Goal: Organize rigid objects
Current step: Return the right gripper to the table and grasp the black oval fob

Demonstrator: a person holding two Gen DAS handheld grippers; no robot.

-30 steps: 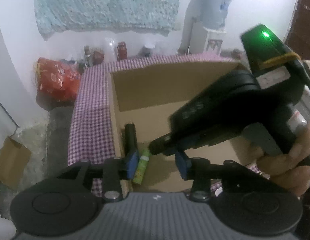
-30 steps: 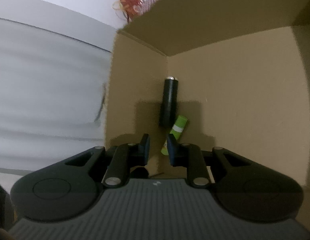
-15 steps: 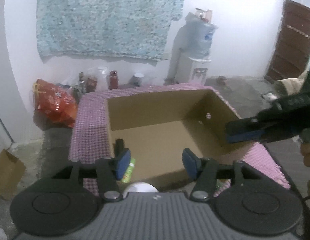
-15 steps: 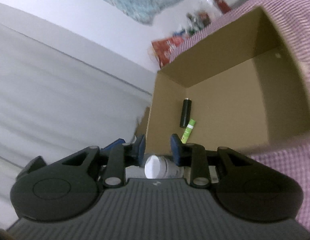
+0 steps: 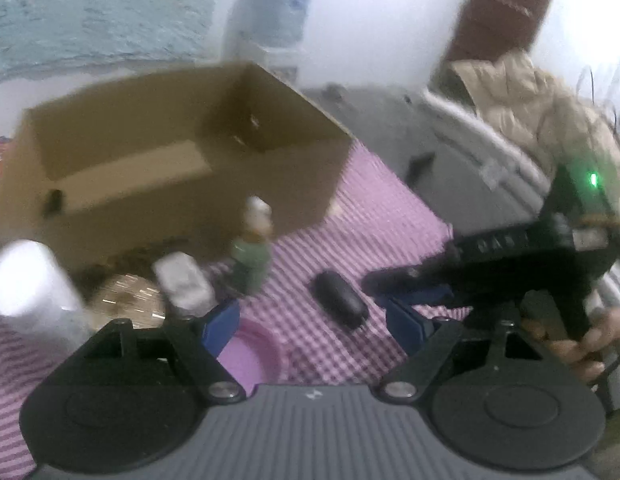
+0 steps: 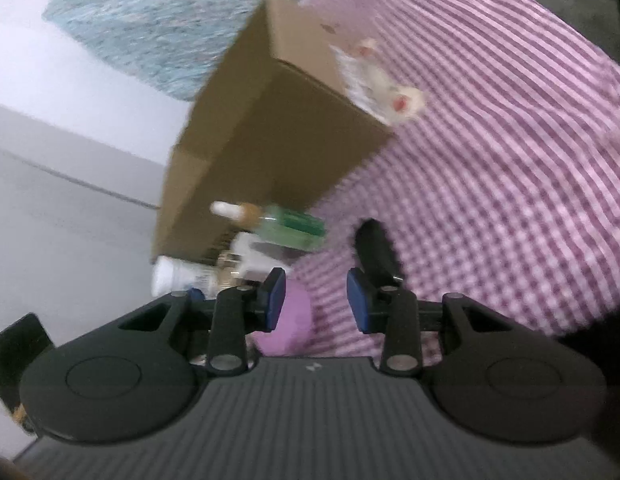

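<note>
An open cardboard box (image 5: 150, 152) stands on the purple checked cloth (image 5: 370, 216). In front of it are a green bottle with a white cap (image 5: 252, 248), a white bottle (image 5: 182, 280), a white cylinder (image 5: 30, 280), a black cylinder (image 5: 340, 300) and a pink dish (image 5: 254, 352). My left gripper (image 5: 314, 320) hovers over the black cylinder and the dish; its jaws are opening, with nothing between them. My right gripper (image 6: 316, 305) is also opening and empty, with the black cylinder (image 6: 374, 248) just beyond its right pad and the green bottle (image 6: 290, 226) ahead. The frames are blurred.
A crumpled white packet with red marks (image 6: 382, 84) lies beside the box (image 6: 270, 140). The right gripper (image 5: 384, 290), held by a hand (image 5: 574, 344), is close on the right of my left one. Beyond the table are a grey floor, a water dispenser (image 5: 278, 12) and a brown door (image 5: 506, 8).
Both grippers have left the box and swung to the items on the cloth in front of it. Both sets of jaws have widened. The right gripper now sits beside the black cylinder.
</note>
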